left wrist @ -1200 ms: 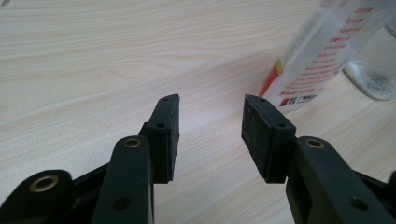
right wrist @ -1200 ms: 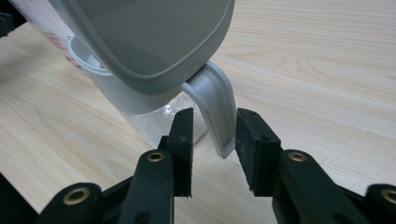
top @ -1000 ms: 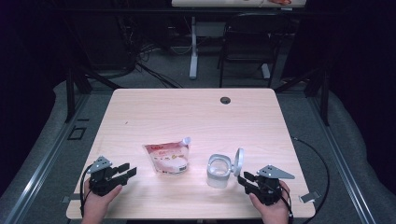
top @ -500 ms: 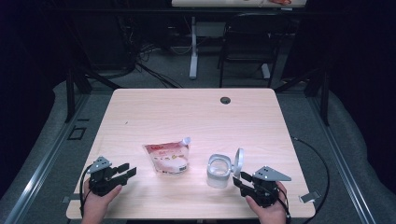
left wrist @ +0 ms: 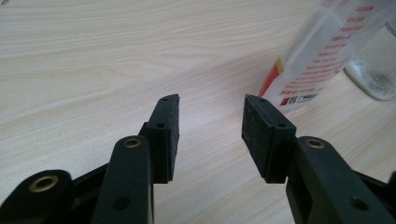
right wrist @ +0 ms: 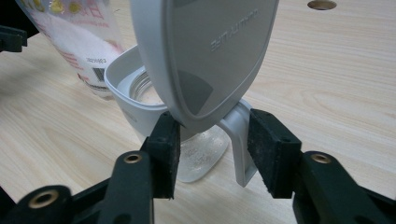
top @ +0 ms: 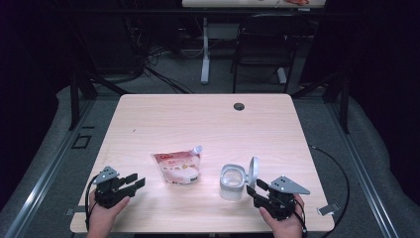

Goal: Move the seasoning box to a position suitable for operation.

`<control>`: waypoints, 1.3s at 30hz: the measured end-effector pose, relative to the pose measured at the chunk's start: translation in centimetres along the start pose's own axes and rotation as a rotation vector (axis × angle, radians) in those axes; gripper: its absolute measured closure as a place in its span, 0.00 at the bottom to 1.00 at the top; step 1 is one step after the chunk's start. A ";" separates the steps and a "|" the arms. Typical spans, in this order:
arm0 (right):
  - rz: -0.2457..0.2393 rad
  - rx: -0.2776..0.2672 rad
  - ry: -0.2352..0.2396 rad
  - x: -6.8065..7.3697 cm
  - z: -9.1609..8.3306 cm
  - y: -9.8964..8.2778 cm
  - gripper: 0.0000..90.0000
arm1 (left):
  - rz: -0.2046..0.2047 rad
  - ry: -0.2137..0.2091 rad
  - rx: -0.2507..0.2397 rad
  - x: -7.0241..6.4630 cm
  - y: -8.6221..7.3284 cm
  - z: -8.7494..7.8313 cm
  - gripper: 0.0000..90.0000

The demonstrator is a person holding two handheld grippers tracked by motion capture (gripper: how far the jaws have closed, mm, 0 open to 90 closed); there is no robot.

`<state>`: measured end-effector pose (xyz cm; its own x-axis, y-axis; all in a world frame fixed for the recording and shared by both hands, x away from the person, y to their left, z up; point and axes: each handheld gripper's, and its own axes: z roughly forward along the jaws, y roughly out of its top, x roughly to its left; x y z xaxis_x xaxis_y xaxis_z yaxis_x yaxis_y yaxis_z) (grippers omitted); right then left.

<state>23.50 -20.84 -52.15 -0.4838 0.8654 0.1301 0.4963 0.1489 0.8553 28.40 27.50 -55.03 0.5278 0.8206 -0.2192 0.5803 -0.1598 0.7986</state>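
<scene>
Jaws just opened wide on right gripper around jar handle, left gripper empty: back off straight, don't clip open lid.

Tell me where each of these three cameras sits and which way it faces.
High view: above the person's side, looking forward and down on the table; both hands show, with the left tool and the right tool.
Left gripper view: on the left tool, looking low along its open jaws toward the pouch.
Right gripper view: on the right tool, facing the jar and its raised lid.
Shared: all three show pouch and jar.
</scene>
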 end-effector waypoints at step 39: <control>0.031 0.017 0.023 -2.6 0.8 1.4 0.92 | 0.003 -0.003 0.016 -0.1 0.0 0.1 0.63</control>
<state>25.99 -22.53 -51.71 -0.4844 0.8586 0.1679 0.5235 0.1307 0.8420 28.44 27.33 -55.08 0.5314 0.8185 -0.2183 0.5885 -0.1714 0.7901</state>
